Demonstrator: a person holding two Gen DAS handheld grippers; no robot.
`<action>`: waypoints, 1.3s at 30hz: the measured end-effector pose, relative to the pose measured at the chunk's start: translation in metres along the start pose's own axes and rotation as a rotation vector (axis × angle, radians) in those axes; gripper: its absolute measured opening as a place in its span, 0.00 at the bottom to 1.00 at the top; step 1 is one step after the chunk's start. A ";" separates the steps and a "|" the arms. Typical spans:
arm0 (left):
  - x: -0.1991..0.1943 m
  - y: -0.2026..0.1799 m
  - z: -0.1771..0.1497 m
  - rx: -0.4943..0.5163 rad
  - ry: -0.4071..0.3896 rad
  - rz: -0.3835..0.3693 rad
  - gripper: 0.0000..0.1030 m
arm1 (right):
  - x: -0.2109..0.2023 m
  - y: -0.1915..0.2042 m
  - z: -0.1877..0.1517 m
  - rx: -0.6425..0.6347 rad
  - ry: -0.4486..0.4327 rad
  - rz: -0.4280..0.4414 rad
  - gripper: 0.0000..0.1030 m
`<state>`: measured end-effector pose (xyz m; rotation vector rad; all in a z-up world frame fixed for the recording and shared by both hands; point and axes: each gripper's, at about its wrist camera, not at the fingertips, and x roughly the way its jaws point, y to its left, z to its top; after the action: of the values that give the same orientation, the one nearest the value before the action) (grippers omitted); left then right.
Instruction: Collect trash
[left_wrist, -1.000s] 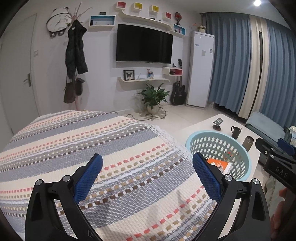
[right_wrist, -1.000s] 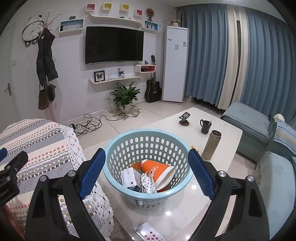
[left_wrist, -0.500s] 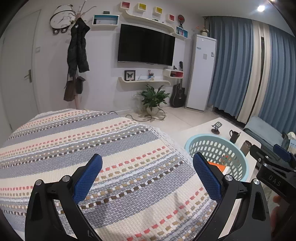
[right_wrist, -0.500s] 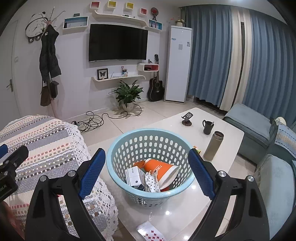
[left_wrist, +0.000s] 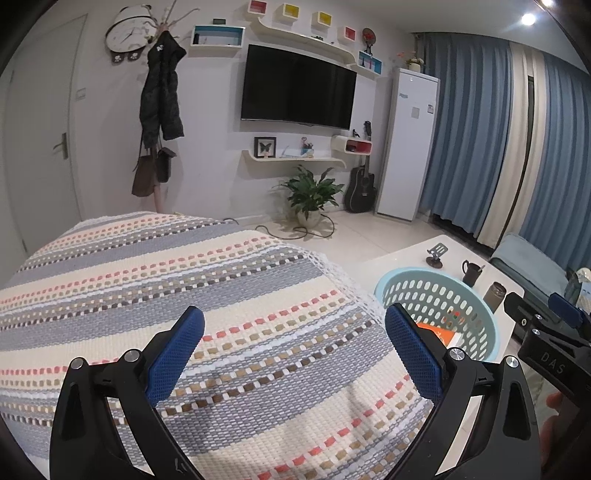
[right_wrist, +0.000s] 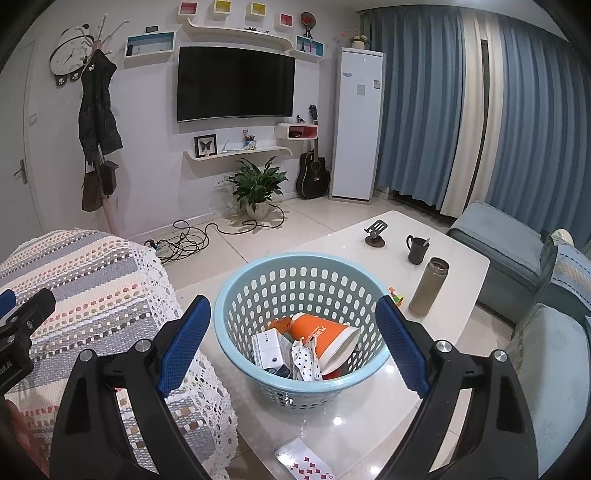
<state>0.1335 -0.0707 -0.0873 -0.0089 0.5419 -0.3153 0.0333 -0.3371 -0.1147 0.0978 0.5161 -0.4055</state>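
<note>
Pale blue perforated plastic basket (right_wrist: 299, 321) already holds trash, and my right gripper (right_wrist: 293, 341) has drawn back slightly, fingers spread and empty, so the patterned card (right_wrist: 304, 461) on the worktop (right_wrist: 369, 417) seems next

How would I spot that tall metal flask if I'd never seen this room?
Find the white coffee table and the blue basket on it. To the basket's right, near the table's edge, stands the flask: an upright brownish cylinder, taller than the black mug behind it.
</note>
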 end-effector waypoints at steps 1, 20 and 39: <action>0.000 0.000 0.000 0.000 -0.001 0.001 0.93 | 0.000 0.000 0.000 0.000 0.000 0.000 0.84; 0.000 -0.002 0.000 0.006 -0.001 0.001 0.93 | 0.000 0.000 0.000 -0.001 0.008 0.011 0.84; -0.001 -0.005 -0.001 0.014 -0.003 -0.003 0.93 | 0.007 0.001 -0.001 0.000 0.018 0.023 0.84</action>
<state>0.1304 -0.0749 -0.0872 0.0030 0.5365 -0.3216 0.0388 -0.3381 -0.1186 0.1074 0.5319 -0.3830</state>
